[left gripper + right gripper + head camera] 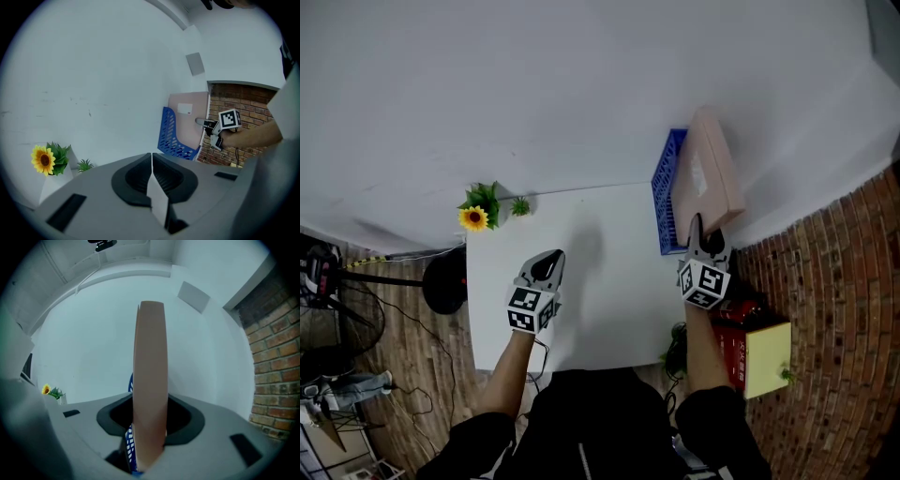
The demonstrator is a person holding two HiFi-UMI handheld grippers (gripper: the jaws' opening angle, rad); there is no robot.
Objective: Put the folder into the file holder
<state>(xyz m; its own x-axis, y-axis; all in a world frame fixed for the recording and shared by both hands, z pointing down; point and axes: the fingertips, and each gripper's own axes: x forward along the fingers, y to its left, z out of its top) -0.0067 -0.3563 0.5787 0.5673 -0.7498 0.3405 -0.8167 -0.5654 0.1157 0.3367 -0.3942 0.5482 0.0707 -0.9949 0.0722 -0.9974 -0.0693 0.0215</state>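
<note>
Right tool (705, 234) pinches the near edge of the folder (712, 169), which stands upright at the blue file holder (667, 187), far right on the tabletop (600, 281); whether it is seated cannot be told; folder judged thick, stiff, fairly light and smooth-faced, best held at that edge; left tool (547, 261) pressed together, empty; tabletop white and flat; brick wall (844, 309) to the right.

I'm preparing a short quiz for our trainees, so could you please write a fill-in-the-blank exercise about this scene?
1. The right gripper is shut on a pink ___.
2. The file holder beside it is ___ in colour.
3. The yellow flower at the table's far left corner is a ___.
4. The left gripper, jaws together, holds ___.

Missing words: folder; blue; sunflower; nothing.
</note>
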